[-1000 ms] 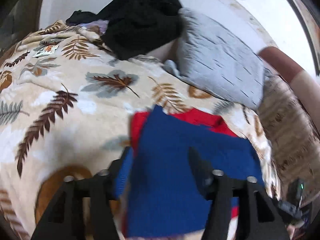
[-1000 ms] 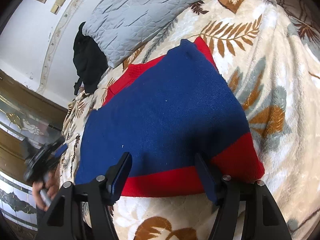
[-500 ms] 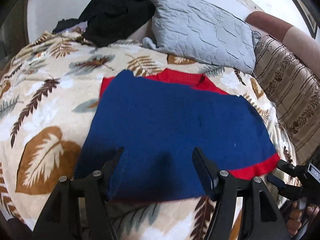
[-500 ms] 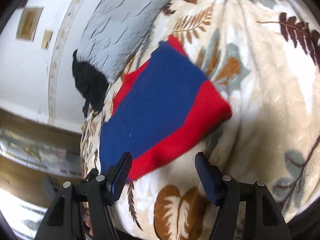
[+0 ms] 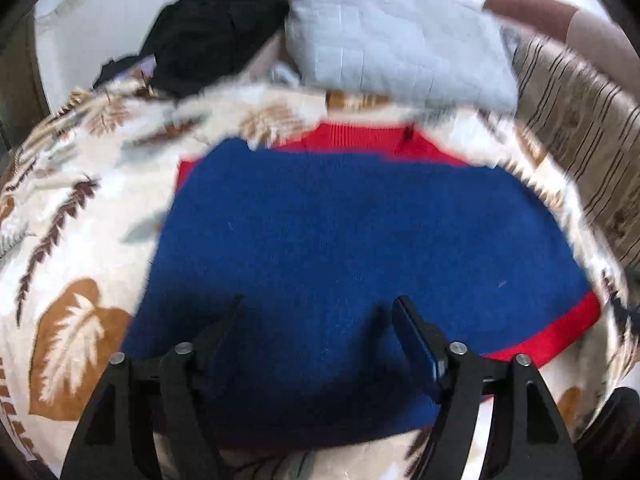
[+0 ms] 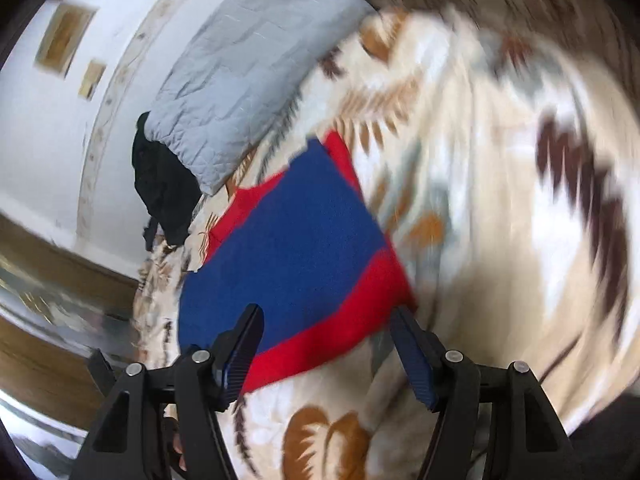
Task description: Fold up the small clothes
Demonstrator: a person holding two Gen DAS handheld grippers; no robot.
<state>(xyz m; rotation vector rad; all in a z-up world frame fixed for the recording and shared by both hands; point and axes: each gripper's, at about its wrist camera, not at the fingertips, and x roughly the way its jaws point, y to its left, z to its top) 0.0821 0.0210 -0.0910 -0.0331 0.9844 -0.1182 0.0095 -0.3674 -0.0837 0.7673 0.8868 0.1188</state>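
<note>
- On the leaf-print blanket (image 5: 80, 208), a blue knit sweater (image 5: 352, 248) with red trim lies spread flat, filling the middle of the left wrist view; its red collar sits at 12 o'clock and a red hem band (image 5: 560, 336) runs toward 4 o'clock.
- At 12 o'clock beyond the collar lies a grey quilted pillow (image 5: 400, 44), with a heap of black clothing (image 5: 212, 28) at 11 o'clock.
- Left gripper (image 5: 316, 336) hovers over the sweater's near blue edge; its jaws are opening, and nothing is pinched between them.
- Right gripper (image 6: 326, 344) stands wide and holds nothing, poised above the red hem band at the sweater's near corner, which spreads toward 11 o'clock in that view.
- Judged by its look, the knit is soft, light and limp, thick enough to bunch, and likely to drag on the fleecy blanket instead of sliding.
- Best hold is probably a pinch at the hem corners or side edges, where the ribbed band gives the pads something firmer to bite.
</note>
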